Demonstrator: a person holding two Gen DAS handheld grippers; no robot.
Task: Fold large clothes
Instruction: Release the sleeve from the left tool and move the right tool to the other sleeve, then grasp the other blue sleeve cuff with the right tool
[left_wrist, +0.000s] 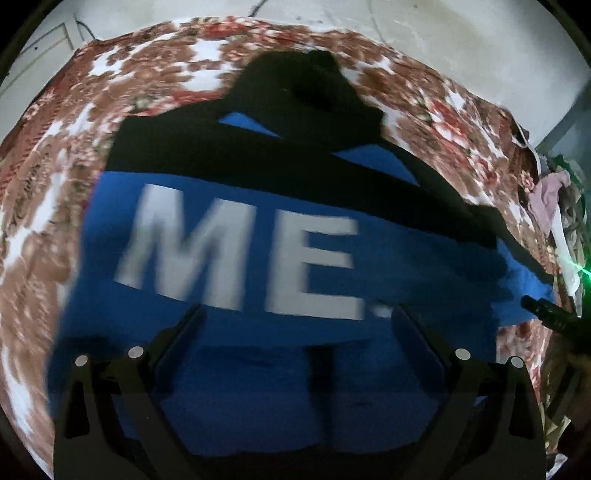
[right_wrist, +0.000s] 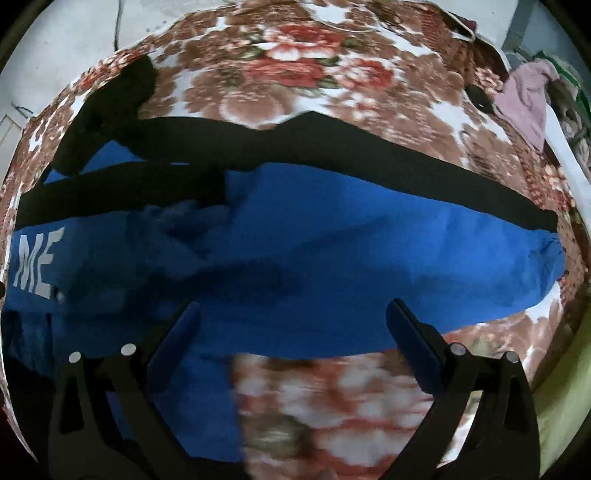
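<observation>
A large blue garment (left_wrist: 258, 369) with black shoulder bands, a black hood (left_wrist: 314, 88) and white letters "ME." (left_wrist: 240, 247) lies spread on a floral blanket (left_wrist: 44, 221). My left gripper (left_wrist: 299, 314) is open and empty, hovering over the blue chest below the letters. My right gripper (right_wrist: 291, 310) is open and empty above the garment's blue sleeve (right_wrist: 369, 251), near its lower edge. The black band (right_wrist: 369, 158) runs along the sleeve's far side. The letters show at the left of the right wrist view (right_wrist: 35, 262).
The floral blanket (right_wrist: 295, 74) covers the surface all around the garment. A pile of other clothes, pink and white among them, lies at the right edge (left_wrist: 550, 199) (right_wrist: 528, 103). A pale floor or wall lies beyond the blanket (left_wrist: 443, 33).
</observation>
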